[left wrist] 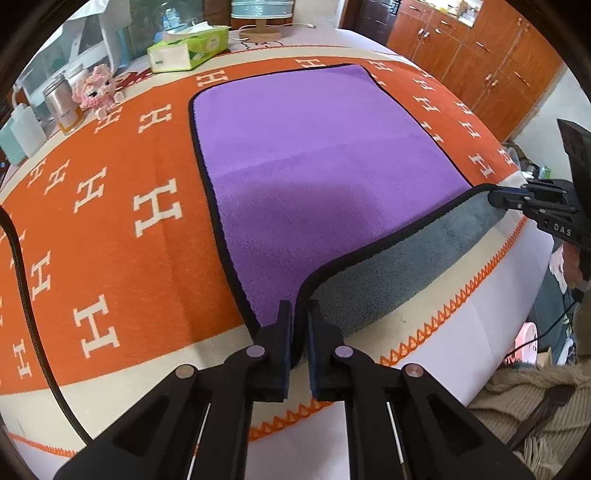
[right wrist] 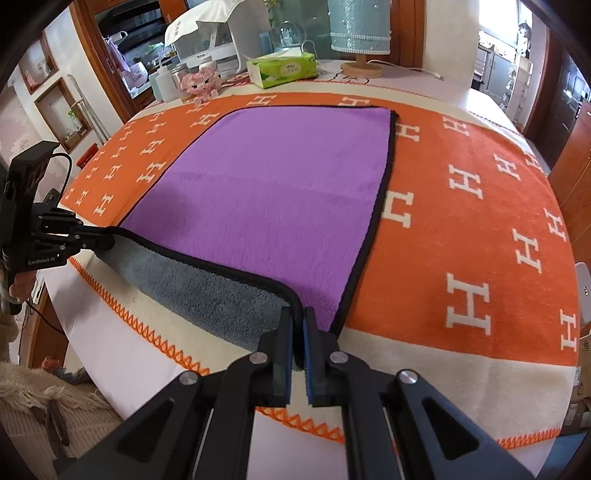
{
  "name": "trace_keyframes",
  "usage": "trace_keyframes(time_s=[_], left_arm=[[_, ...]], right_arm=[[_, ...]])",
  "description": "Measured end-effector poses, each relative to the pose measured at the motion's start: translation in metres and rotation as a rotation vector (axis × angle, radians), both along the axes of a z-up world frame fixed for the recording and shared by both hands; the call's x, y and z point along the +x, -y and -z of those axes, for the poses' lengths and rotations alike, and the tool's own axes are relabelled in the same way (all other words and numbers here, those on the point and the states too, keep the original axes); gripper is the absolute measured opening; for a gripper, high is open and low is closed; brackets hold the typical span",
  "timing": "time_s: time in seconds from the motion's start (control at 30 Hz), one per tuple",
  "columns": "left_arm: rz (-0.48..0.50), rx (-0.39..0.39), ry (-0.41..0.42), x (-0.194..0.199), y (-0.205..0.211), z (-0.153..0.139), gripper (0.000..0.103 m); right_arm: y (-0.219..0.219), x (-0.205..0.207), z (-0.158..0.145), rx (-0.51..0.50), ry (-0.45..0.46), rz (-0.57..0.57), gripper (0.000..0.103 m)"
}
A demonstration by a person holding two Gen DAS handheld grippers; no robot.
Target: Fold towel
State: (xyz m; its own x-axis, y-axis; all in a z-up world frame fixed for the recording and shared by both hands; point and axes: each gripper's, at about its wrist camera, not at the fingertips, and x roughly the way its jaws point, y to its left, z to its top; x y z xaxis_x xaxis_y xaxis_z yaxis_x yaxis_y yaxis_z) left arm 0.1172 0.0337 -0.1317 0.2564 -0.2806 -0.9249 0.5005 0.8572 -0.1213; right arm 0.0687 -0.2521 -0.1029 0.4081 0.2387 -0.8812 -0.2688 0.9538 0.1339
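Note:
A purple towel (left wrist: 317, 155) with a black hem and grey underside lies spread on an orange blanket (left wrist: 110, 221). My left gripper (left wrist: 300, 310) is shut on the towel's near left corner, lifted so the grey underside (left wrist: 399, 258) shows. My right gripper (right wrist: 297, 314) is shut on the near right corner of the towel (right wrist: 266, 192). Each gripper shows in the other's view: the right one (left wrist: 496, 197) at the far right, the left one (right wrist: 107, 236) at the far left. The near edge hangs raised between them.
At the table's far side stand a green tissue box (left wrist: 188, 48), a lamp base (left wrist: 260, 33), a pink toy (left wrist: 98, 90), a jar (left wrist: 62, 107) and bottles. Wooden cabinets (left wrist: 480, 48) stand to the right. The near table edge (right wrist: 110, 350) lies just below the grippers.

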Motion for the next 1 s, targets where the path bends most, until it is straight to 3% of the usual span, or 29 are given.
trace_keyframes(time_s=[0.53, 1.0], left_arm=[[-0.088, 0.098, 0.153, 0.051, 0.021, -0.043, 0.004], [-0.188, 0.141, 0.232, 0.138, 0.037, -0.057, 0.004]], right_arm=[[-0.002, 0.033, -0.039, -0.031, 0.115, 0.079, 0.004], [0.004, 0.132, -0.054, -0.027, 0.166, 0.194, 0.004]])
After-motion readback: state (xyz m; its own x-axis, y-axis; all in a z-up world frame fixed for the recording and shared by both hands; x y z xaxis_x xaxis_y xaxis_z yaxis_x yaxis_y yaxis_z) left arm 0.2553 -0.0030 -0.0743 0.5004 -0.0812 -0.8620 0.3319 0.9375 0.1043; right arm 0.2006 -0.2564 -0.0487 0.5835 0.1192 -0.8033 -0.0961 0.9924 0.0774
